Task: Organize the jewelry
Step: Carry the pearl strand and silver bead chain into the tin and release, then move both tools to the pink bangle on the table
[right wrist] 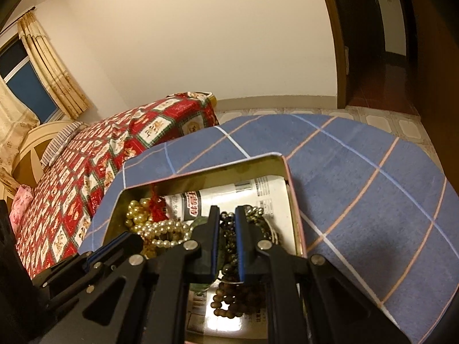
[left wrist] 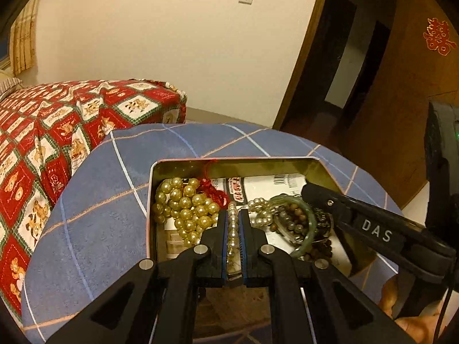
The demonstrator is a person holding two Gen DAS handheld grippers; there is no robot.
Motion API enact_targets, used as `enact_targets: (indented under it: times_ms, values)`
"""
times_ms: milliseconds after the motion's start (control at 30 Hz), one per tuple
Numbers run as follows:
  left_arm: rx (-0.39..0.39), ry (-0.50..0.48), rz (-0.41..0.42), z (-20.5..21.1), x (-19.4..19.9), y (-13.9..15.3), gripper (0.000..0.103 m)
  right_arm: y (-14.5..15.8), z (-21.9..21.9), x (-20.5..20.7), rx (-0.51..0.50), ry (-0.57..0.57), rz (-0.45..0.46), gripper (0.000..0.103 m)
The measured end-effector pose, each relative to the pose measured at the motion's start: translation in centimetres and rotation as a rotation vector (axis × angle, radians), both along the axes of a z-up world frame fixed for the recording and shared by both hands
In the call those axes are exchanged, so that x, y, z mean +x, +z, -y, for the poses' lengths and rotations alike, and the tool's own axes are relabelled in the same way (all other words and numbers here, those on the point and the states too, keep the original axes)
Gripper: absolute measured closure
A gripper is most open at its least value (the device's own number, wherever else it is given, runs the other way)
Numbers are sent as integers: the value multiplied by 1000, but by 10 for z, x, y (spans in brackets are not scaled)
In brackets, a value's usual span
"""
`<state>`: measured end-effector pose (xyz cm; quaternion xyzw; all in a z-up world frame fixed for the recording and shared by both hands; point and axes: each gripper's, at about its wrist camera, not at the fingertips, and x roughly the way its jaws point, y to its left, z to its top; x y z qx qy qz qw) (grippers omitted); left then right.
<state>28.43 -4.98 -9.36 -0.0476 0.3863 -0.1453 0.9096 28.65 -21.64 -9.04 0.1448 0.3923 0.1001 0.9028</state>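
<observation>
From the left wrist view, the left tool (left wrist: 233, 223) was closed down on a strand of small white pearls (left wrist: 233, 229), which ran lengthwise between its blue pads. It hung over an open metal tin (left wrist: 183, 162) that sat on a desk covered with a blue checked cloth (left wrist: 114, 200). Inside the tin lay a heap of larger golden pearls (left wrist: 186, 203), a red tassel (left wrist: 212, 189), a green bangle (left wrist: 308, 218), brown wooden beads (left wrist: 318, 250) and a printed paper sheet (left wrist: 272, 183). The right tool (left wrist: 311, 190) reached in from the right, its tip over the bangle. A bed with a red patterned quilt (left wrist: 57, 132) stood beyond the desk.

From the right wrist view, the right tool (right wrist: 226, 223) was nearly closed on a dark bead string (right wrist: 228, 238), with the brown wooden beads (right wrist: 229, 301) hanging or lying just below it in the tin (right wrist: 289, 189). The left tool (right wrist: 114, 246) showed at lower left, beside the small white pearls (right wrist: 163, 230).

The pieces lay in one overlapping heap, so the likeliest trouble was tangling: lifting either strand could drag the bangle or a neighbouring string up with it. With both tools gripping at once, pulling apart too hard could strain a thread and scatter beads. The light tin might also slide on the cloth if a snagged strand tugged it.
</observation>
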Motion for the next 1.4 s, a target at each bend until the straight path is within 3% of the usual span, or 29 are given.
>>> enact_targets:
  times_ms: [167, 333, 400, 467, 533, 867, 1100, 1400]
  values:
    - [28, 7, -14, 4, 4, -8, 97, -1, -2, 0, -43, -10, 19, 89]
    - [104, 23, 12, 11, 2, -6, 94, -5, 0, -3, -61, -17, 40, 85]
    - [138, 21, 7, 14, 1, -6, 78, -5, 0, -4, -56, -15, 49, 77]
    - [143, 26, 1, 14, -1, -6, 46, -3, 4, -6, -26, -18, 58, 65]
    - [134, 53, 22, 11, -4, -2, 37, 1, 6, -10, -8, -24, 74, 59]
    - [111, 57, 33, 4, -14, 12, 37, 8, 9, -27, 9, -57, 99, 59]
    - [70, 51, 80, -21, -48, 31, 37, 14, 6, -54, -9, -44, 97, 59]
    - [98, 107, 6, -82, -104, 16, 37, 9, -9, -92, -58, 11, 71, 59]
